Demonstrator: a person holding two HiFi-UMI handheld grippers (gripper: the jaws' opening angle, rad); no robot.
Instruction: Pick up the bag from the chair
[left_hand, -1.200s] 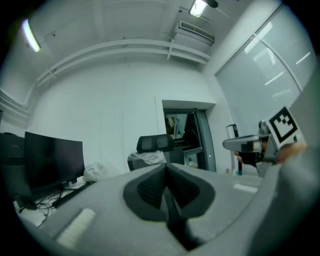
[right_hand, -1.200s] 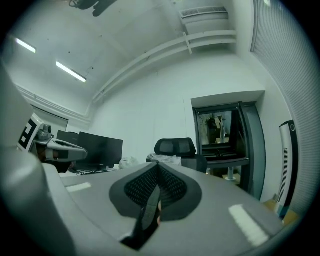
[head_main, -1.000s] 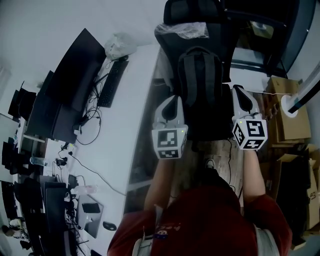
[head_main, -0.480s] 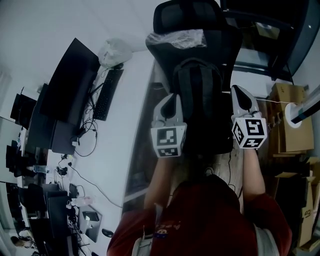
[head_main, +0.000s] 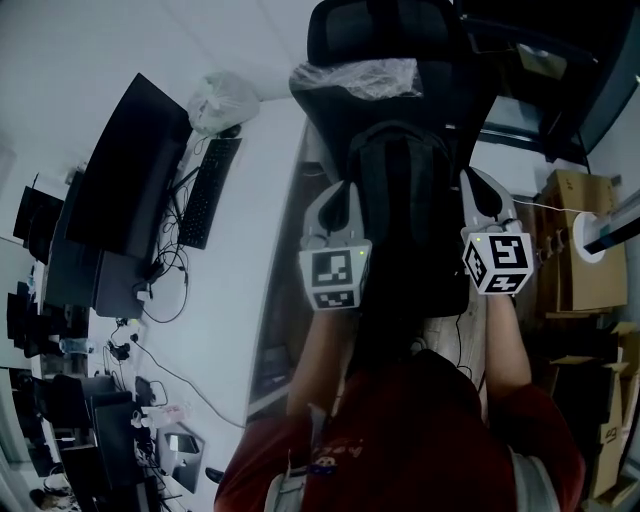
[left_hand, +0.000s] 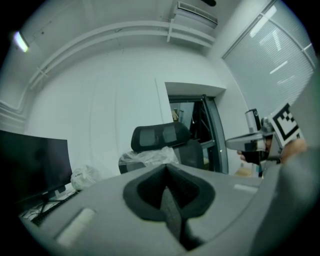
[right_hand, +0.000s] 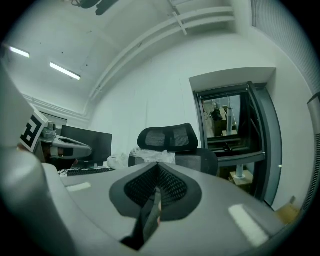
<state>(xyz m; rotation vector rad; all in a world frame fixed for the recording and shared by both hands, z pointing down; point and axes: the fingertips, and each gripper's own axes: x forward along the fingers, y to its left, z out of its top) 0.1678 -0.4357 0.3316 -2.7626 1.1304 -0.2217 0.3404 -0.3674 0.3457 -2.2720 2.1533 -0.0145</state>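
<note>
A black backpack (head_main: 405, 200) stands upright on the seat of a black office chair (head_main: 390, 30), leaning on its backrest. Clear plastic wrap (head_main: 360, 75) is draped under the mesh headrest. My left gripper (head_main: 345, 190) is level beside the backpack's left side, jaws shut and empty. At the backpack's right side my right gripper (head_main: 472, 180) is also shut, with nothing in it. In the left gripper view the chair (left_hand: 160, 137) shows beyond the shut jaws (left_hand: 167, 172). The right gripper view has the chair (right_hand: 167, 137) ahead of its shut jaws (right_hand: 157, 167). Neither gripper view shows the backpack.
A white desk at the left carries a dark monitor (head_main: 130, 170), a keyboard (head_main: 205, 190), cables and a white plastic bag (head_main: 220, 100). Cardboard boxes (head_main: 570, 230) stand at the right. A dark glass door (right_hand: 230, 125) lies behind the chair.
Both grippers have advanced together toward the chair, and now flank the backpack's middle rather than its lower part. The chair sits closer in view. The jaws stayed shut.
</note>
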